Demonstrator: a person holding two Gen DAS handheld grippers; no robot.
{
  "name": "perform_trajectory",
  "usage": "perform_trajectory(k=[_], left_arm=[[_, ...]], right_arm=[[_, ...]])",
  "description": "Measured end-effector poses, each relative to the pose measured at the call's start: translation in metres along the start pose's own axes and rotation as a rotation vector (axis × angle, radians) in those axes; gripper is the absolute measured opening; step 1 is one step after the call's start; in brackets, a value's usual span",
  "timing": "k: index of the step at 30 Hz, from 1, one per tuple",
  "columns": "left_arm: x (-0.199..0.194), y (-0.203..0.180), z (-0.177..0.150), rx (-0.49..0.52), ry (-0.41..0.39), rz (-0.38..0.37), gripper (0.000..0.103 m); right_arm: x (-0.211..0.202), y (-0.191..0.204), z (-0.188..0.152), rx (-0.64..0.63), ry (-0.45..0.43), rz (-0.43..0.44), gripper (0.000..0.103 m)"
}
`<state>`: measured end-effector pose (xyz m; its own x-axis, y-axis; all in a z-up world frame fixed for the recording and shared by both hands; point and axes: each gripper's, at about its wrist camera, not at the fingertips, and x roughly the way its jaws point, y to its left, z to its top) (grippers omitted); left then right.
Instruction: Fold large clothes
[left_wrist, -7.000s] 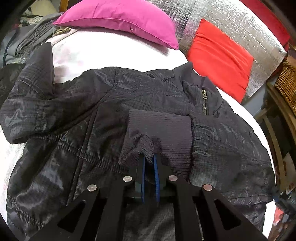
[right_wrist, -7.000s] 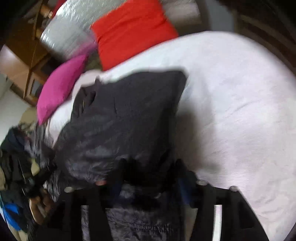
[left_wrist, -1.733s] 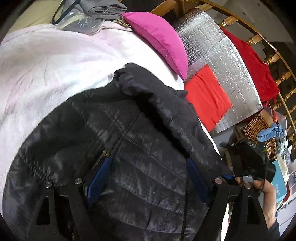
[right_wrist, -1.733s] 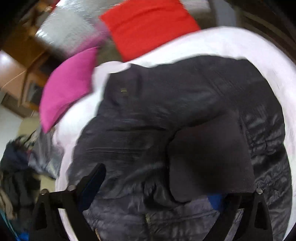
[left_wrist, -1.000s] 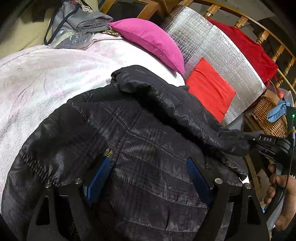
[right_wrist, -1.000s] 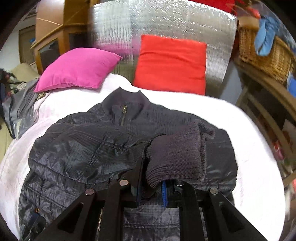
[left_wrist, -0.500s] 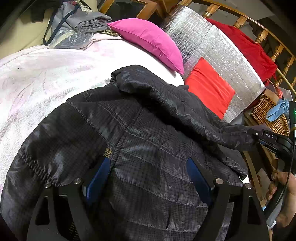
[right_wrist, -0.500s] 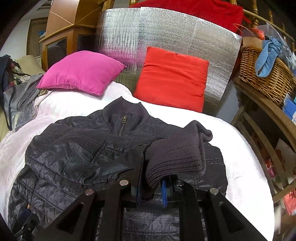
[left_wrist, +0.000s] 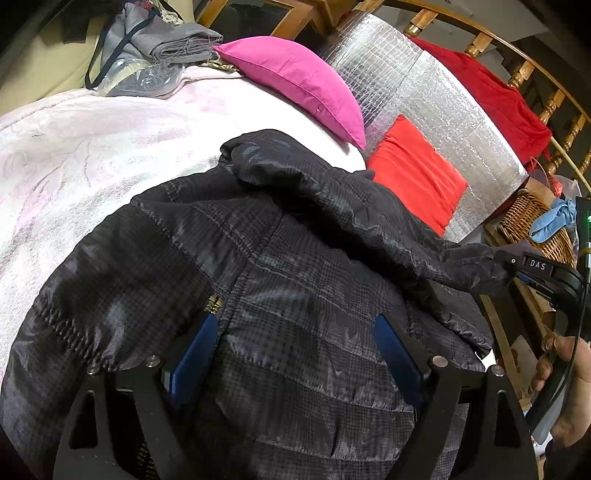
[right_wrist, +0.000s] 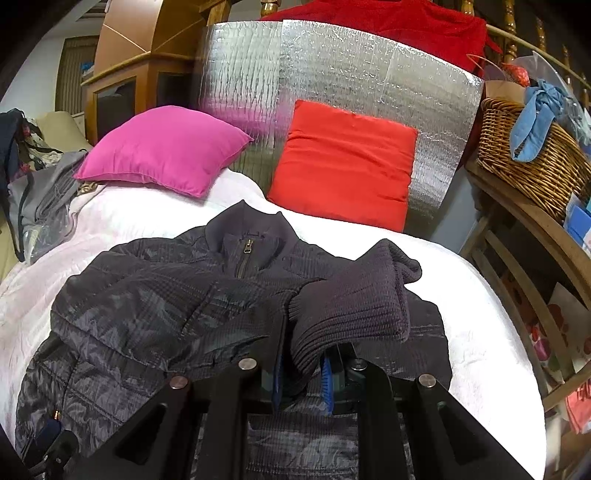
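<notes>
A black quilted jacket (right_wrist: 155, 317) lies front up on the pale pink bed cover (right_wrist: 476, 354), with its zipped collar (right_wrist: 245, 240) toward the pillows. My right gripper (right_wrist: 303, 369) is shut on the sleeve's ribbed knit cuff (right_wrist: 354, 306) and holds it above the jacket's chest. In the left wrist view the jacket (left_wrist: 303, 280) fills the frame. My left gripper (left_wrist: 295, 347) stands open at its lower part, with the fabric bulging between the blue pads (left_wrist: 195, 343). The right gripper (left_wrist: 543, 269) appears there at the right edge, with the sleeve stretched toward it and a hand (left_wrist: 569, 369) below.
A magenta pillow (right_wrist: 162, 147) and a red pillow (right_wrist: 343, 162) lean on a silver foil sheet (right_wrist: 332, 62) at the head of the bed. A wicker basket (right_wrist: 524, 147) sits on a wooden shelf to the right. Grey folded clothes (left_wrist: 162, 40) lie at the far left.
Seven seconds ago my left gripper was shut on a knit cuff; now it stands open. My right gripper, open under two seconds ago, has shut on a cuff. Over the last second little has moved.
</notes>
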<state>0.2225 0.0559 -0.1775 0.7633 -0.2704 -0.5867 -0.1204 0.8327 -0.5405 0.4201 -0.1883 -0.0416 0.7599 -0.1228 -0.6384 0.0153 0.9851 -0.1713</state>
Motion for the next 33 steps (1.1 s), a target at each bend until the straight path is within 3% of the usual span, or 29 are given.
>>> perform_trajectory(k=[25,33], left_arm=[[0.001,-0.001,0.000,0.000,-0.001,-0.006,0.089],[0.002,-0.001,0.000,0.000,0.000,-0.012,0.090]], right_arm=[[0.006,-0.002,0.005,-0.008,-0.013,-0.014,0.017],[0.003,-0.018,0.019,0.049,-0.066,-0.016,0.018]])
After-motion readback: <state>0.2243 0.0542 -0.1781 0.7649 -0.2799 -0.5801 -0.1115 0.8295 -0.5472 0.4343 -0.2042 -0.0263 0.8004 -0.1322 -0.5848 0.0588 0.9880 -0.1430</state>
